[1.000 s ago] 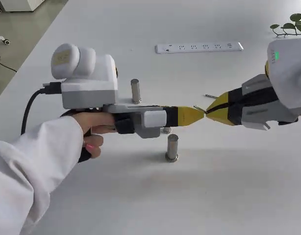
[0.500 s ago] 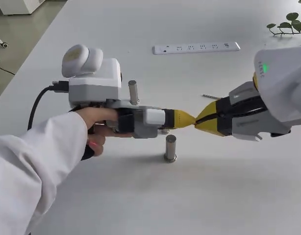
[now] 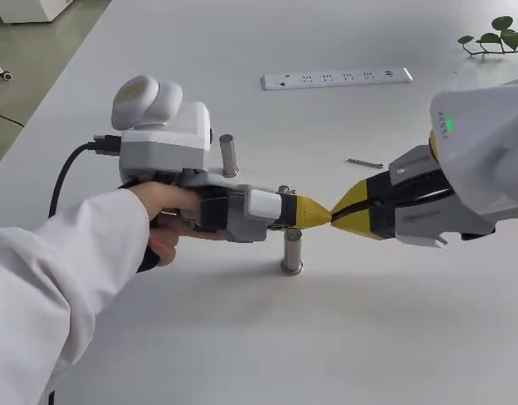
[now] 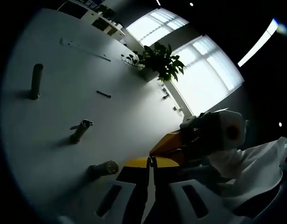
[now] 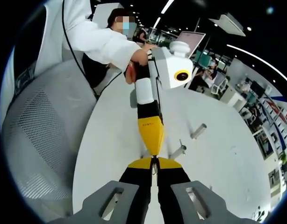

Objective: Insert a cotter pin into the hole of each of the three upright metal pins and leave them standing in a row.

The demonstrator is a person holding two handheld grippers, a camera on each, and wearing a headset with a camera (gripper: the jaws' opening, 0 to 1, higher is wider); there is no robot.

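Above the white bench (image 3: 369, 321), my left gripper (image 3: 320, 214) and right gripper (image 3: 342, 216) meet nose to nose. Both pairs of yellow jaws are closed to a thin slit. I judge a cotter pin is pinched where the tips touch, but it is too small to make out, so I cannot say which side grips it.

One of three looks done. In the left gripper view the middle pin (image 4: 80, 131) carries a seated cotter pin (image 4: 85, 123) through its top, the looped head sticking out sideways. The near pin (image 3: 292, 251) and the far pin (image 3: 229, 156) stand bare, so two insertions are left. A loose cotter pin (image 3: 364, 163) lies flat on the bench, well apart from the row.

The uprights are smooth, dull-grey steel cylinders, the near one on a slightly wider foot. The cotter pins are thin dark wire. The bench is matte and plain, and my jaw tips are tapered wedges.
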